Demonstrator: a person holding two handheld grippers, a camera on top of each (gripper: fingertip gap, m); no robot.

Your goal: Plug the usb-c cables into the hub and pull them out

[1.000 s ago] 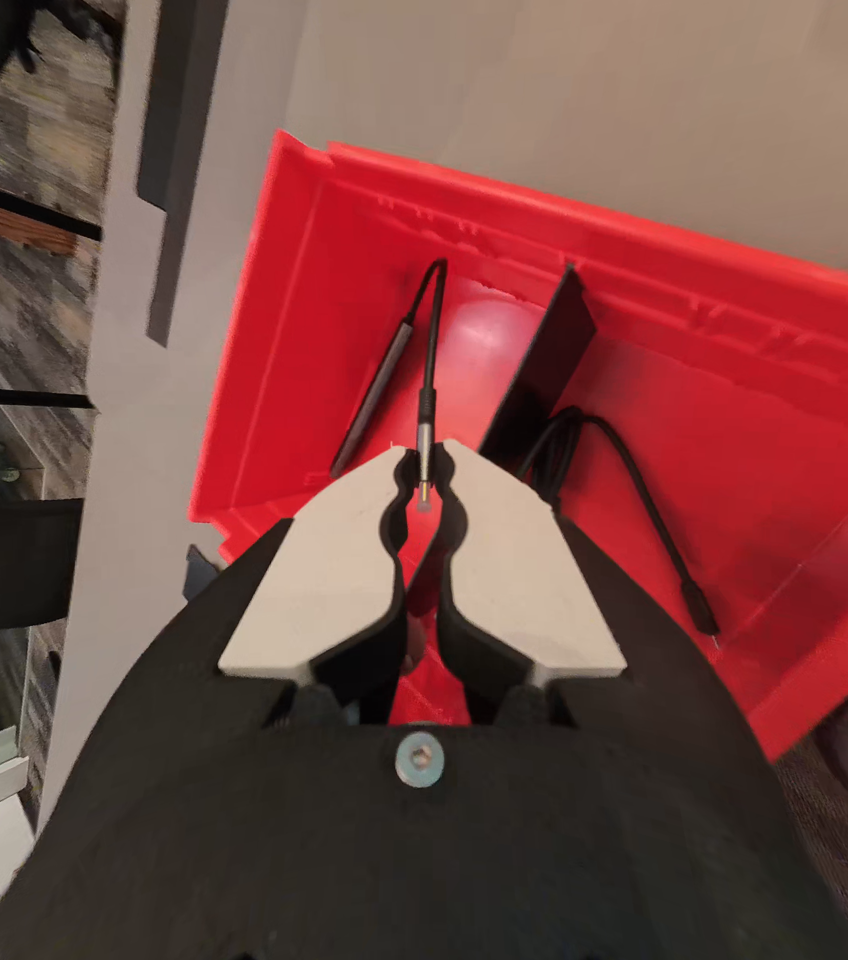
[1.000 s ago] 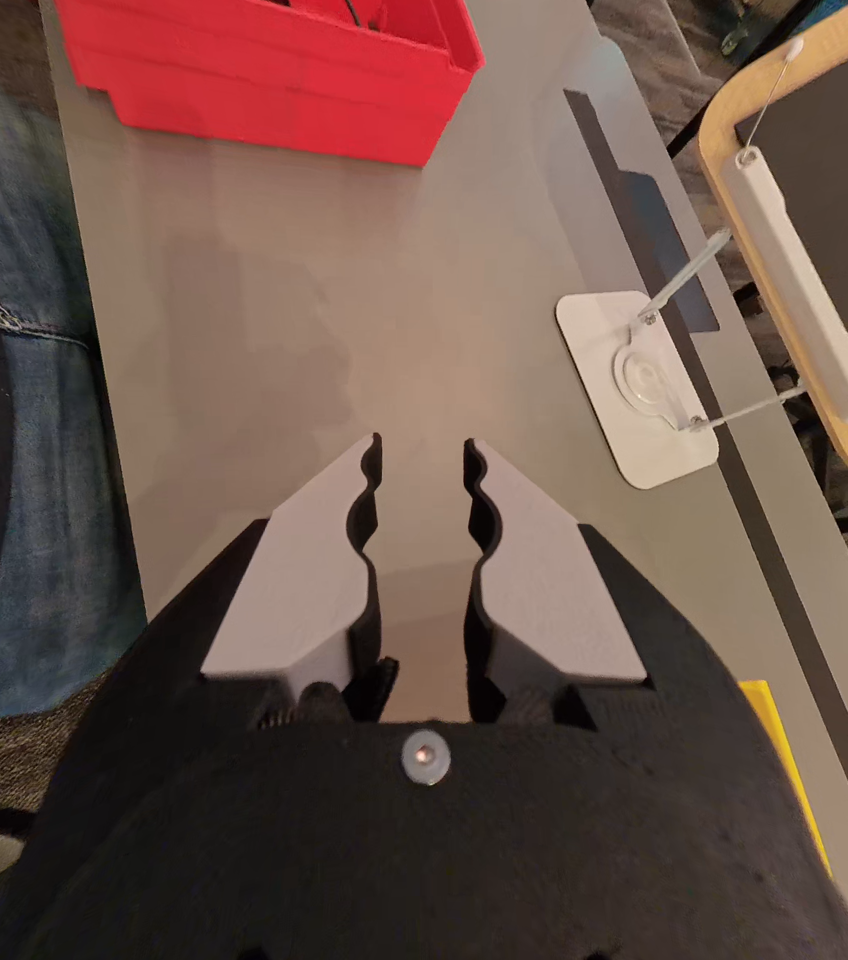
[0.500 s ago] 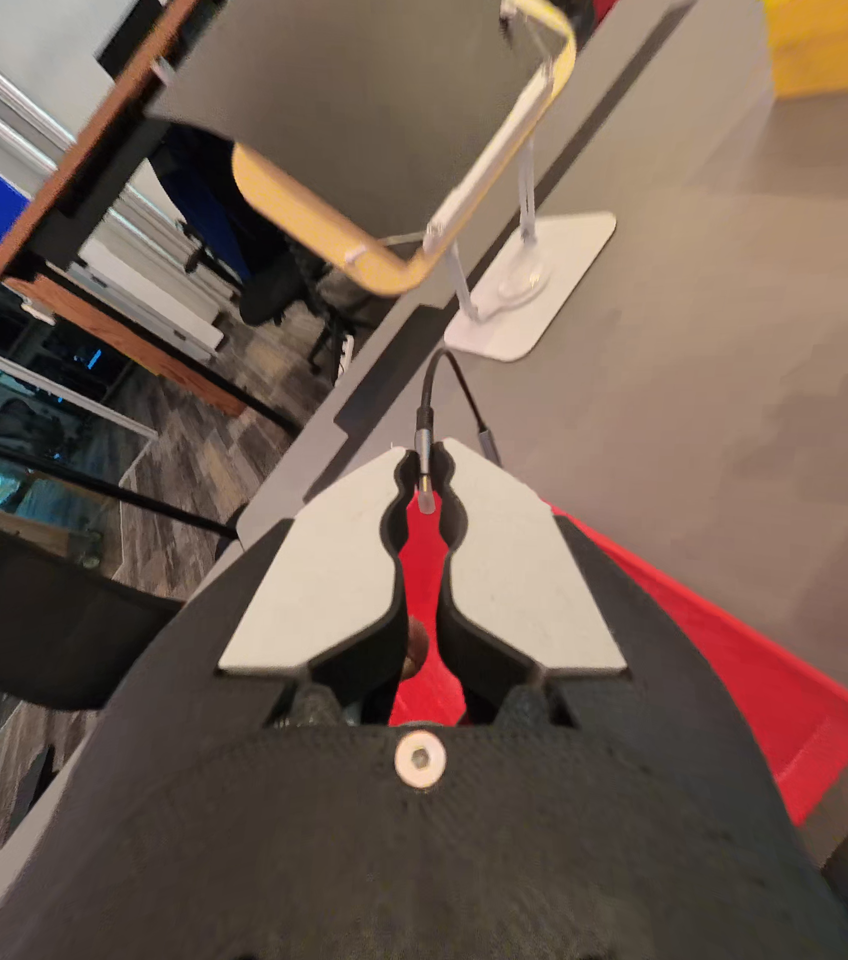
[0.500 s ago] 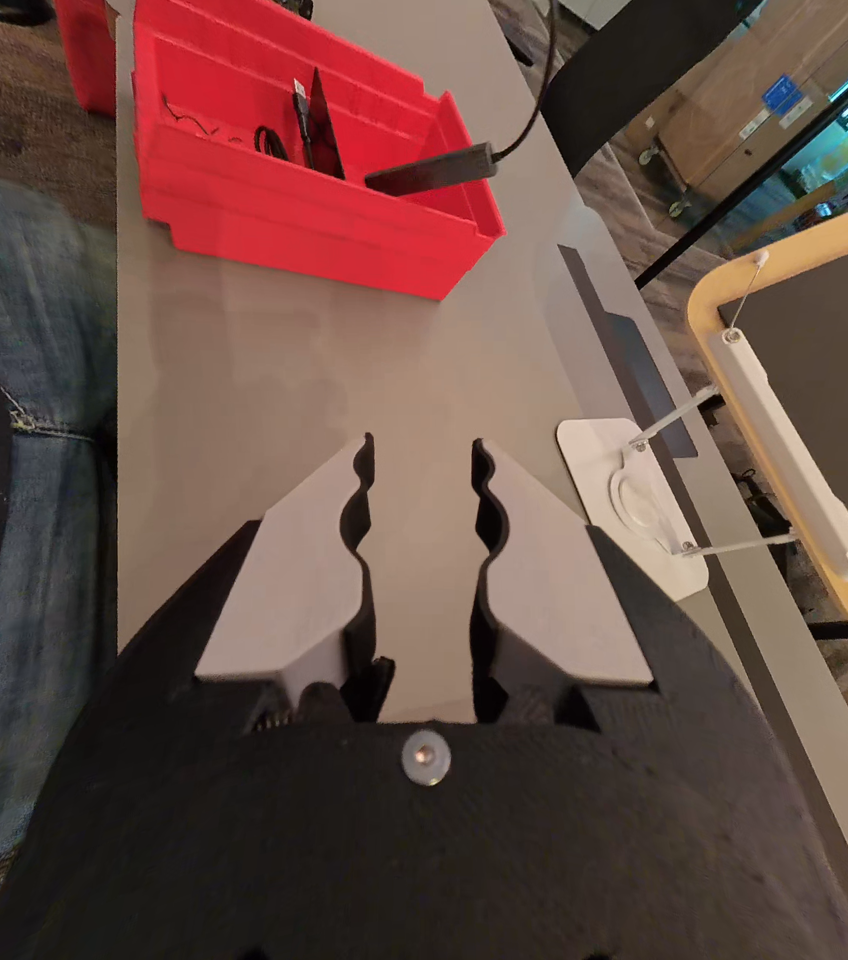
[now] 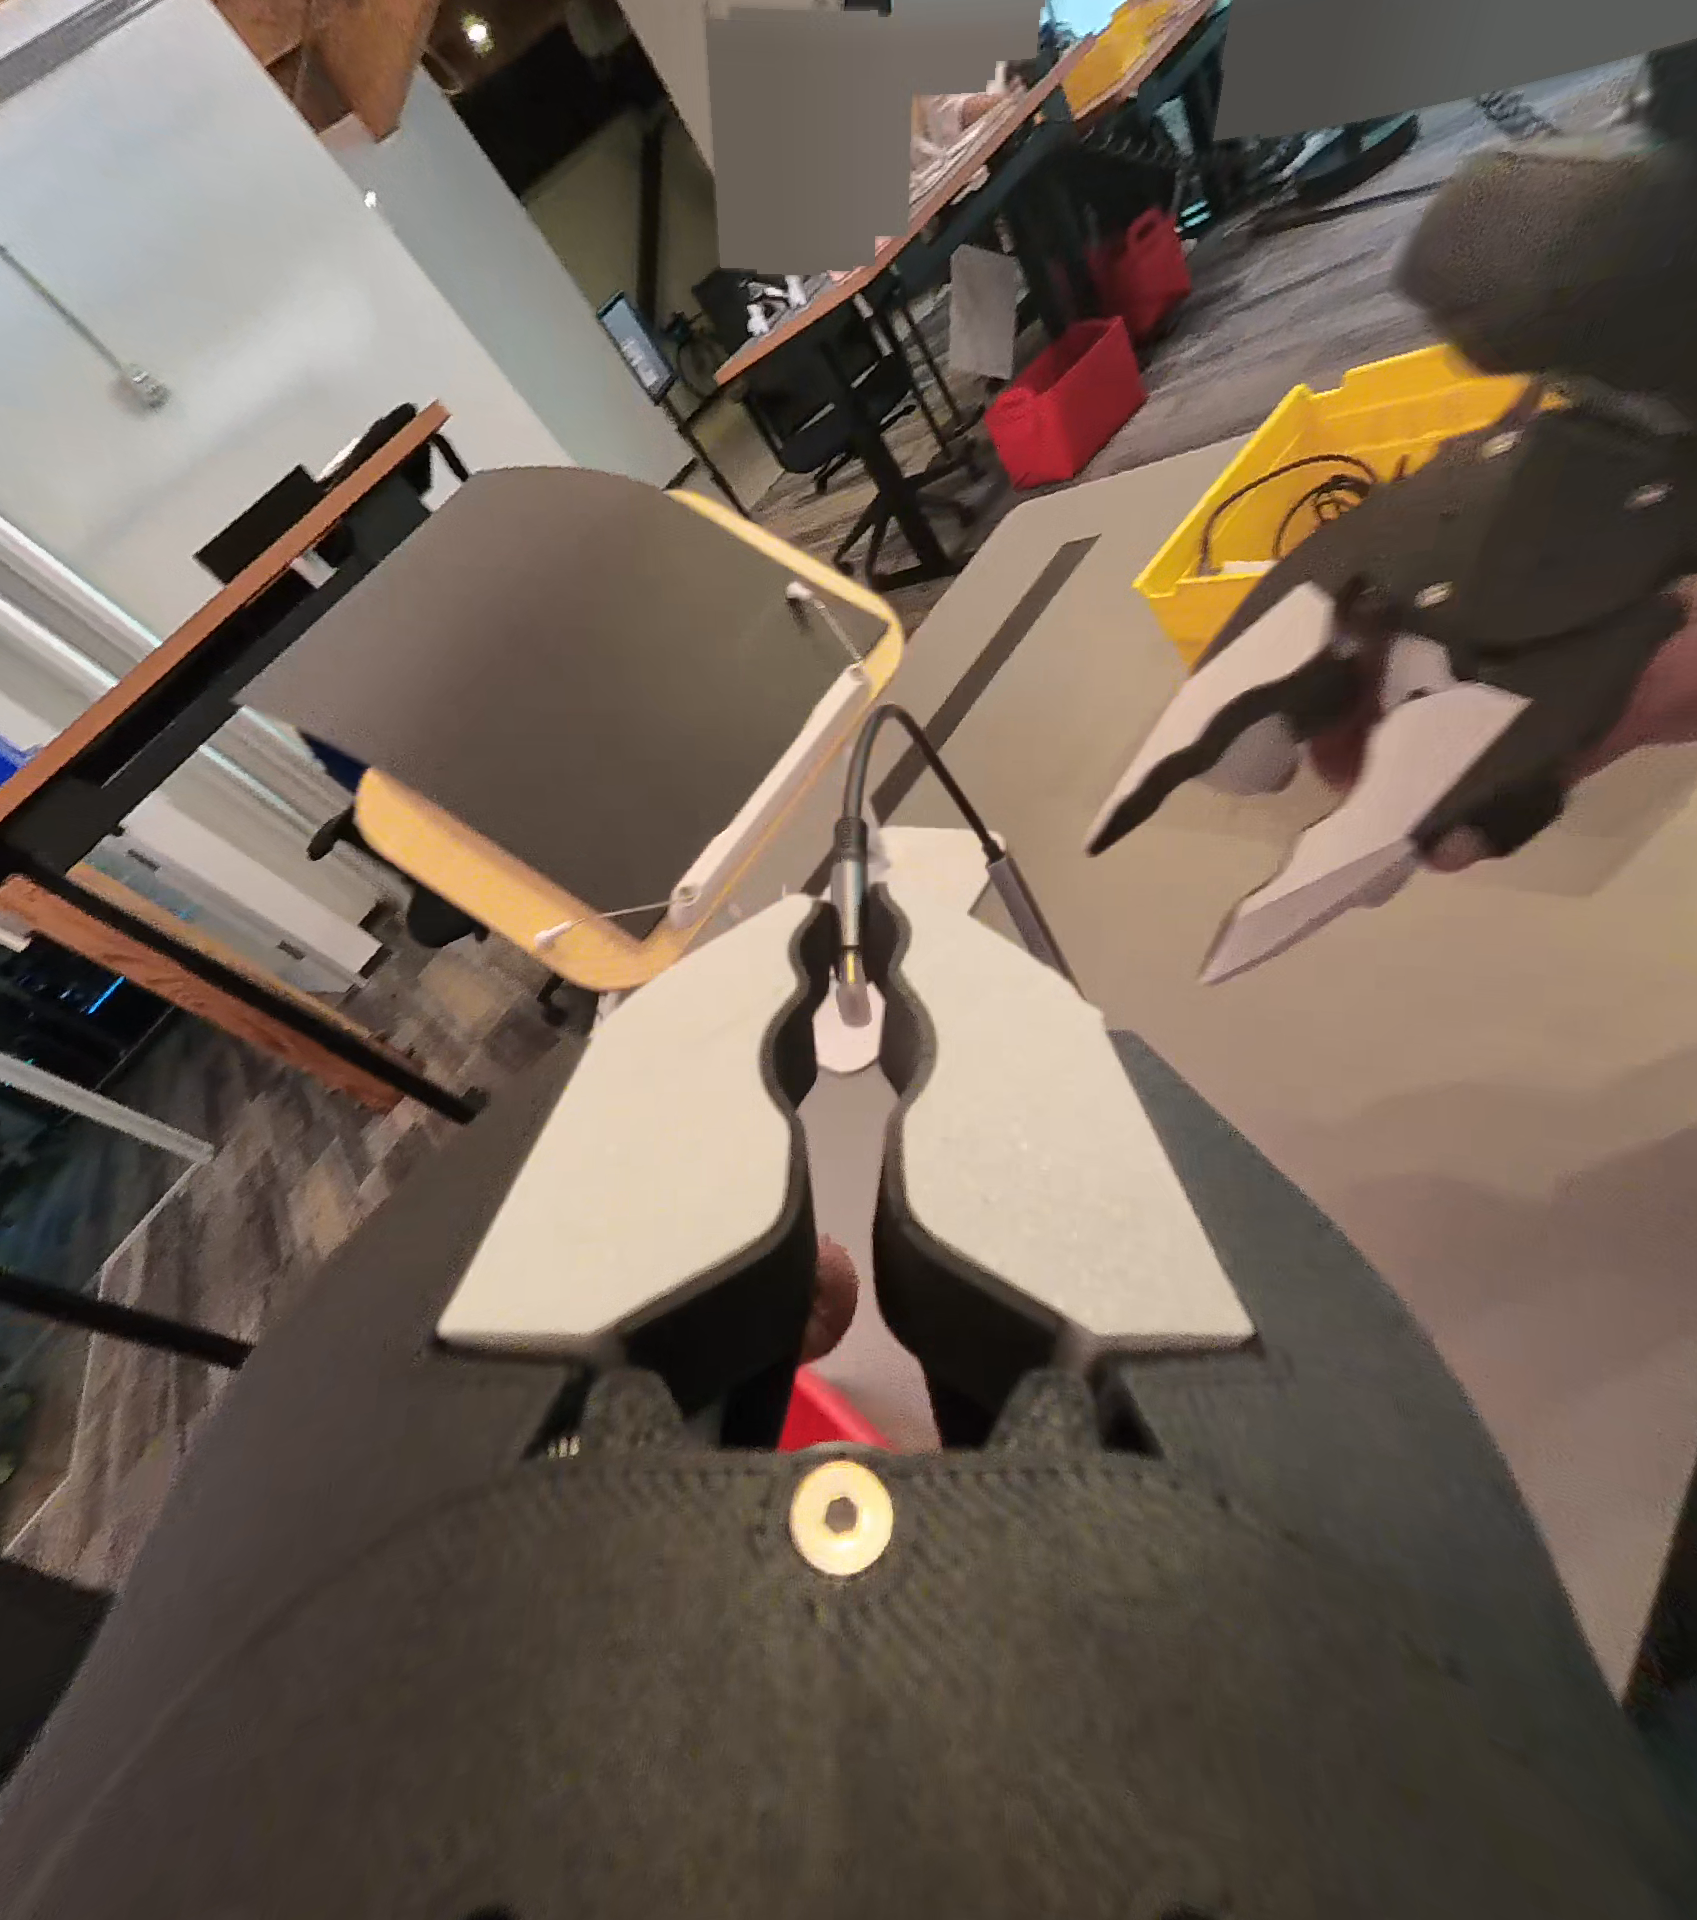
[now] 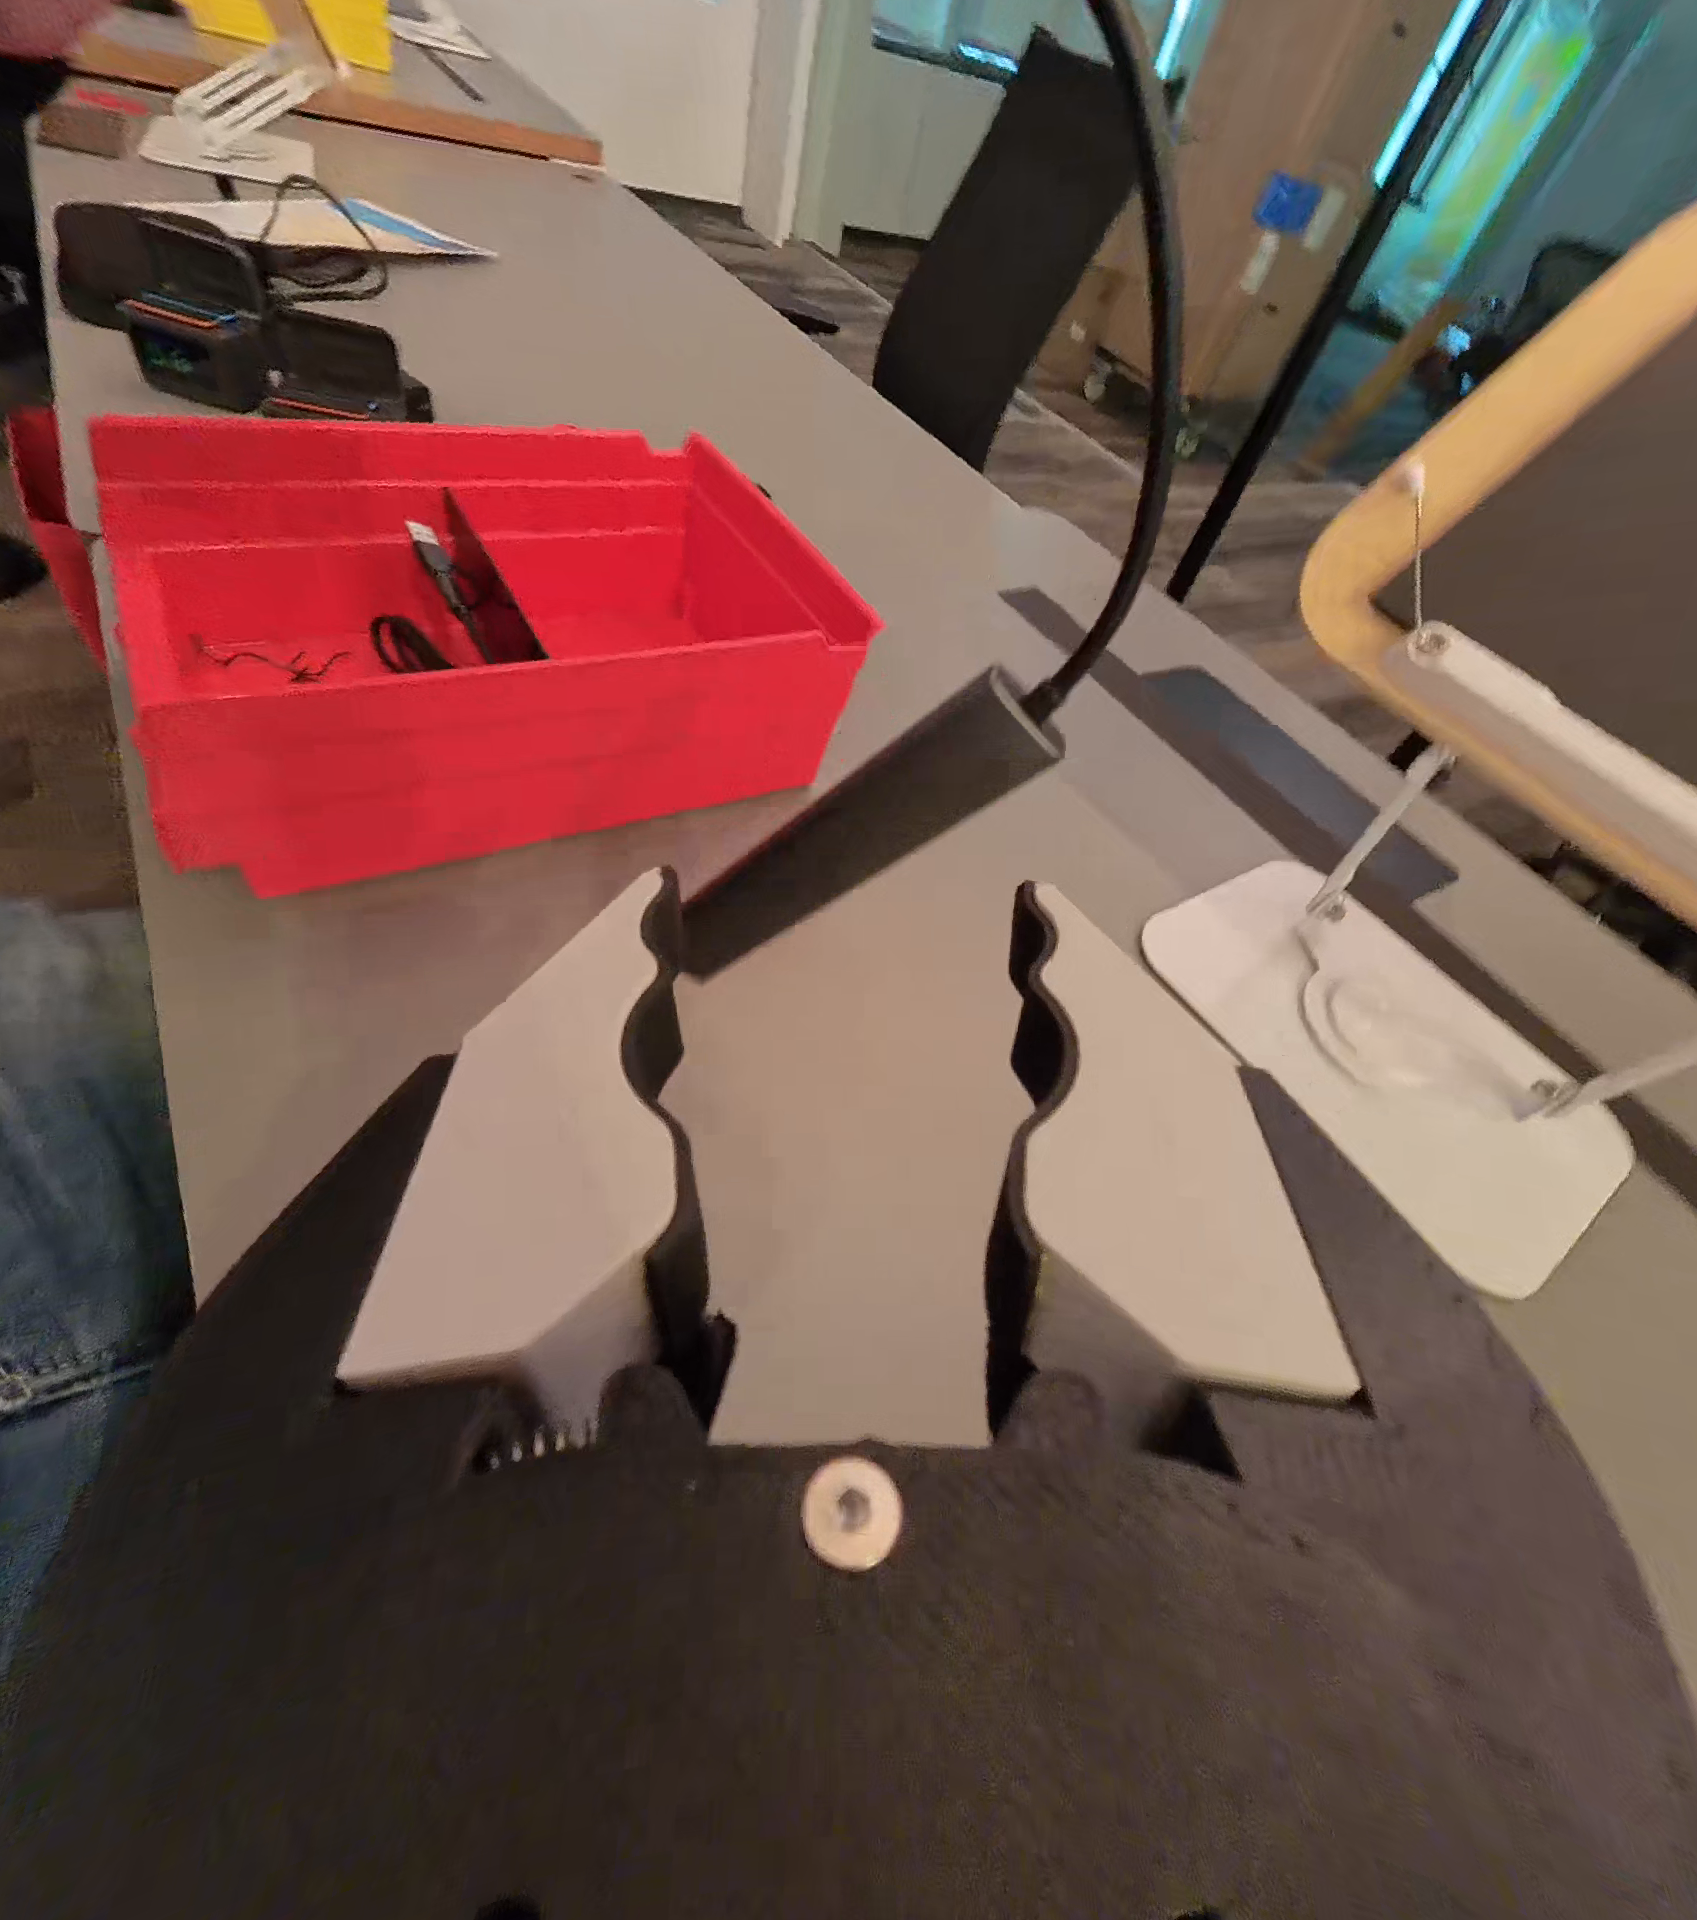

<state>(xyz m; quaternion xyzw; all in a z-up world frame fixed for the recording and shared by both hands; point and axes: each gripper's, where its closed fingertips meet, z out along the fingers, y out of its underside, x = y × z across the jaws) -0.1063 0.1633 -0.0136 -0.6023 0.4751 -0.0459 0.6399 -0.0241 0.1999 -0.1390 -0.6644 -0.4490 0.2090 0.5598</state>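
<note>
The left gripper [image 5: 849,940] is pinching the metal plug [image 5: 849,925] of the hub's own lead between nearly closed fingers, so that the slim dark hub [image 6: 870,826] is dangling from its short cable [image 6: 1150,416] in the air above the bench [image 6: 532,343], just ahead of the right gripper [image 6: 844,935], whose fingers are standing wide apart and holding nothing. The usb-c cables [image 6: 428,613] are lying in the red bin [image 6: 470,769] towards the far left end of the bench, beside the black divider. Because the hub is hanging by a flexible lead, it is probably free to swing or twist, and a closing right gripper could be missing it or catching only a corner. The grip on the plug is narrow; a tug from the right side could be pulling the plug out of the left fingers and dropping the hub onto the bench. The white stand base [image 6: 1384,1070] near the far edge is lying close to the right gripper, so a wide sweep could be knocking it.
</note>
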